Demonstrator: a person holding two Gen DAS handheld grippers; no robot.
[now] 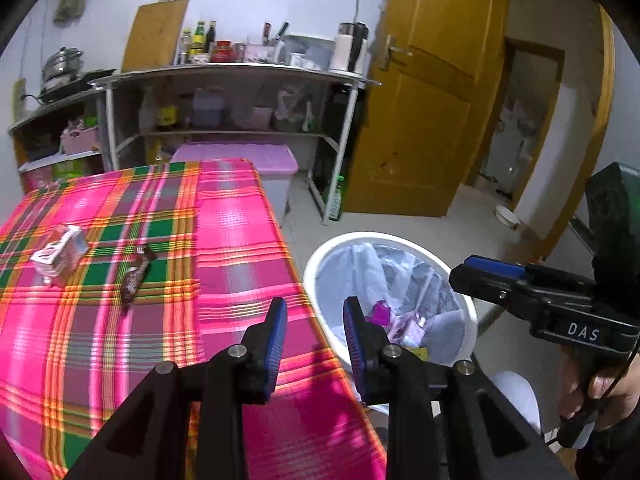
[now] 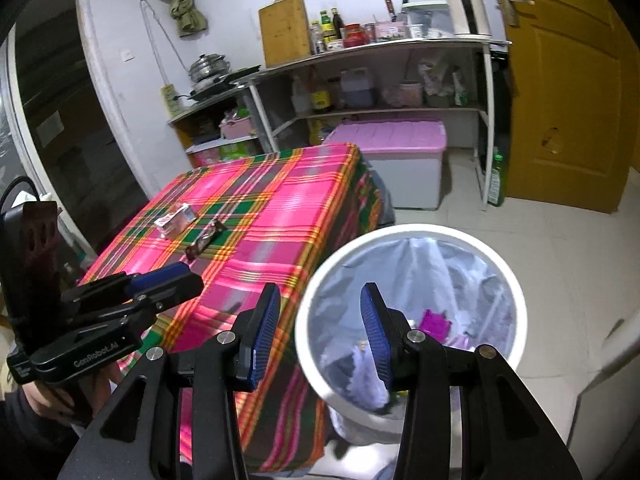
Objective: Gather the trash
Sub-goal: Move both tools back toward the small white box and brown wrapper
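Observation:
A small white-and-pink carton (image 1: 60, 255) and a brown snack wrapper (image 1: 135, 276) lie on the pink plaid table (image 1: 232, 248); both also show in the right wrist view, the carton (image 2: 175, 221) and the wrapper (image 2: 205, 238). A white bin (image 1: 390, 300) lined with a clear bag stands on the floor beside the table and holds purple and pink scraps (image 2: 434, 322). My left gripper (image 1: 316, 344) is open and empty over the table's near edge. My right gripper (image 2: 320, 332) is open and empty above the bin's rim (image 2: 412, 232).
A metal shelf unit (image 1: 240, 80) with bottles, jars and a kettle stands against the back wall. A lilac-lidded storage box (image 2: 394, 140) sits under it. A yellow door (image 1: 432, 80) is open at the right. A green bottle (image 2: 496, 180) stands on the floor.

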